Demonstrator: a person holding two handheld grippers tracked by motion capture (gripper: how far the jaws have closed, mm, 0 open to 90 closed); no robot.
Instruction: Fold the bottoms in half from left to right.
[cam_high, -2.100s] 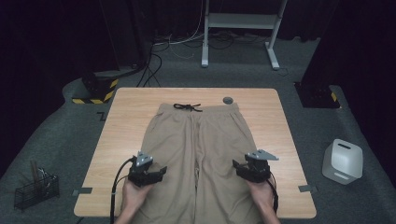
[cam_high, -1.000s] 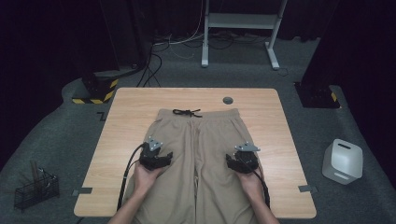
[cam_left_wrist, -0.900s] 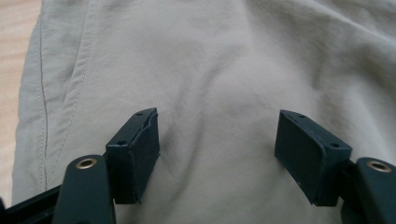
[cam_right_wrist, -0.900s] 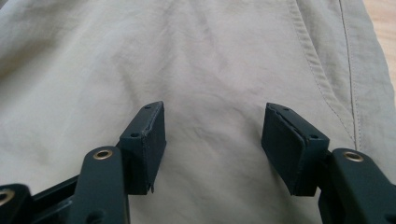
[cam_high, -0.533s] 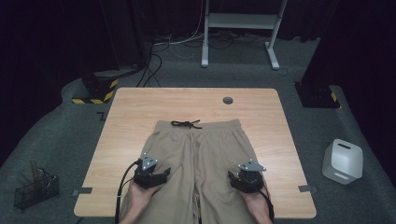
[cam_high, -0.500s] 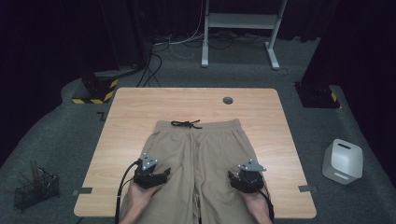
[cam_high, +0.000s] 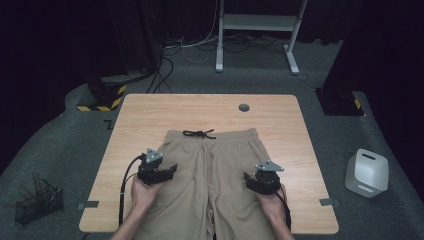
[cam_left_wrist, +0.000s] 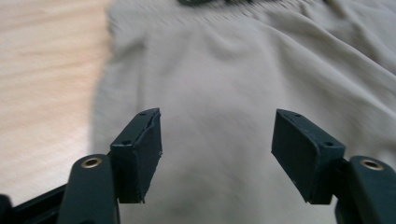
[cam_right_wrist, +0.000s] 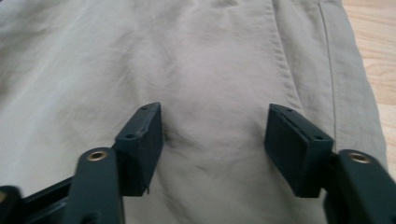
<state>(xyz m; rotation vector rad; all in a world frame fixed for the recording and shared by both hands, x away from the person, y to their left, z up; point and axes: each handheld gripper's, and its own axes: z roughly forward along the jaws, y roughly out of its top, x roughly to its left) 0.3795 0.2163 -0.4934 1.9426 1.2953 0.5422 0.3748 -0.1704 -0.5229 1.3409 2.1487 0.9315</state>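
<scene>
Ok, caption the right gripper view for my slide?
Open right hand-held gripper poised over tan shorts, wooden table at the edge.

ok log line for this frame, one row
khaki shorts flat on wooden table | left hand-held gripper open over left leg | right hand-held gripper open over right leg

Both forearms come in from bottom edge of high view, angled slightly inward. Left hand lower left of centre, wrapped round black two-jaw left gripper with grey three-cornered plate on top, black cable looping down along forearm. Right hand lower right of centre, holding matching black right gripper. Jaws on both spread wide apart, nothing pinched between them, each pair pointing toward frame centre.
</scene>
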